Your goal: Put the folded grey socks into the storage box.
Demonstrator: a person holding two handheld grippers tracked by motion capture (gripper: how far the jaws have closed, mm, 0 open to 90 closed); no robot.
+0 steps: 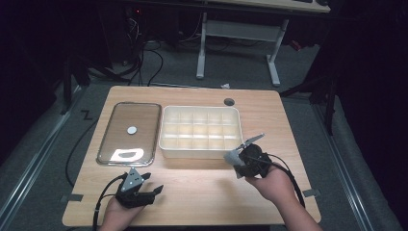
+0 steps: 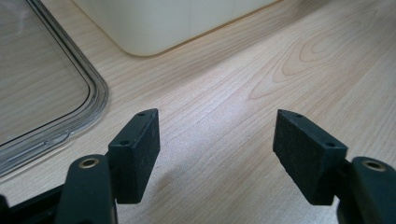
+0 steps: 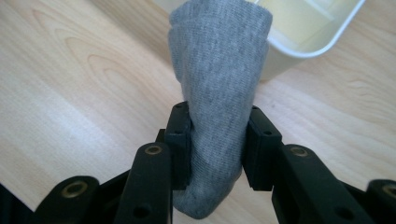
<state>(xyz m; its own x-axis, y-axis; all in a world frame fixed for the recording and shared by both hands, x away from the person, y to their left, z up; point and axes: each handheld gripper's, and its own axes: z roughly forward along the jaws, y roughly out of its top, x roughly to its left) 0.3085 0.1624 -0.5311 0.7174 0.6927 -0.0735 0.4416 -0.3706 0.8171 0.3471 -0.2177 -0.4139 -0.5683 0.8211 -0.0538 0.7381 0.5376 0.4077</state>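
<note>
From the high view, we held our right claw clamped on a grey sock at the near right corner of the bin, ready for its cells. The lid lay toward the tabletop's left edge, leaving the bin clear.

Left gripper view: our left claw gaped empty over bare wood.

Right gripper view: the pads pinched the sock upright, the bin's rim just beyond.

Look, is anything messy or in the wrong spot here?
Nothing is spilled or broken. The clear lid lies off the divided white box, flat on the table beside it. The right gripper pinches a grey sock near the box's corner.
</note>
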